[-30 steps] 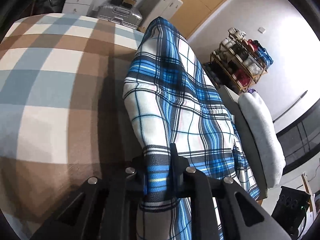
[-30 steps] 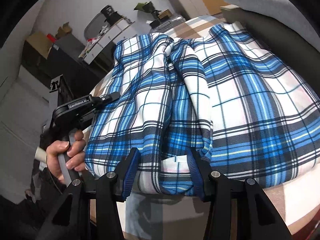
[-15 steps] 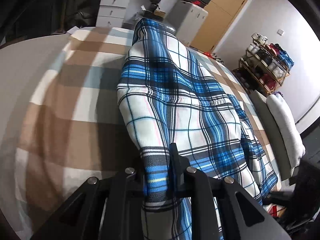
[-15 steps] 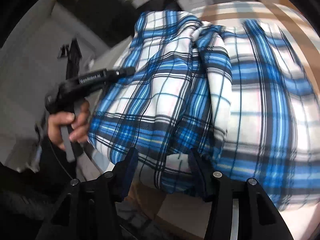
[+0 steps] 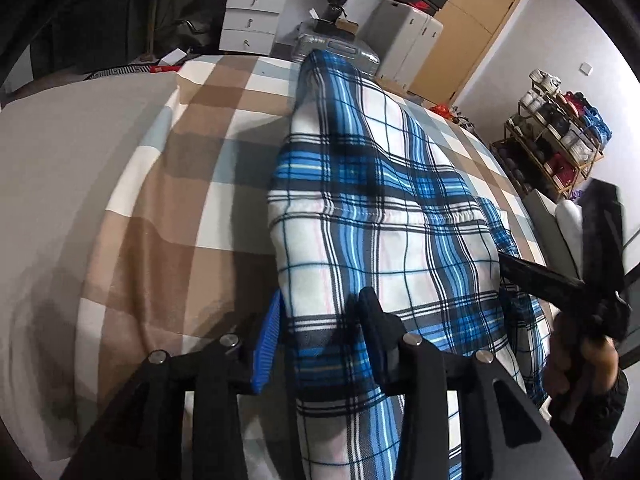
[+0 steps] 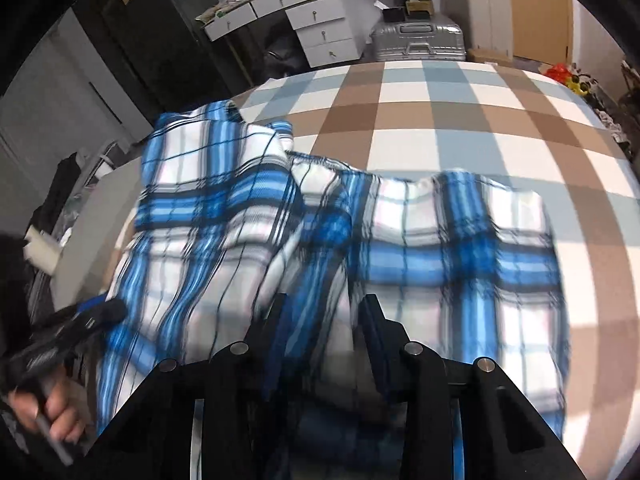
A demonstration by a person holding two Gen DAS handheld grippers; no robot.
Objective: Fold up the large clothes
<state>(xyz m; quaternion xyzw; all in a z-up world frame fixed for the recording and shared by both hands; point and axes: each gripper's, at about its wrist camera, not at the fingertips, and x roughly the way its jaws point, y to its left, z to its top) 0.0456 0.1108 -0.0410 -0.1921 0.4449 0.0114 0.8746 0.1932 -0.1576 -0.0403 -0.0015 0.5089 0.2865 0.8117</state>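
A blue, white and black plaid garment point(image 5: 380, 208) lies lengthwise on a bed with a brown, blue and cream checked cover point(image 5: 160, 220). My left gripper point(image 5: 320, 328) is at its near hem. Its jaws are opening, and the cloth sits loosely between them. In the right wrist view the garment point(image 6: 440, 240) is blurred and bunched. My right gripper point(image 6: 322, 320) is closing on a fold of it, and cloth fills the gap between its fingers. A person's hand point(image 5: 588, 356) holds the right gripper at the right edge of the left wrist view.
A silver suitcase point(image 5: 340, 48), white drawers point(image 5: 252, 20) and a wardrobe stand beyond the far end of the bed. A shoe rack point(image 5: 560, 132) stands along the right wall. A grey pillow point(image 5: 568, 216) rests at the bed's right side. Checked cover point(image 6: 460, 120) lies bare beyond the garment.
The left jaws have spread apart around the hem they pinched. The right gripper has swung across with the cloth and rolled, and its jaws have narrowed on the fold.
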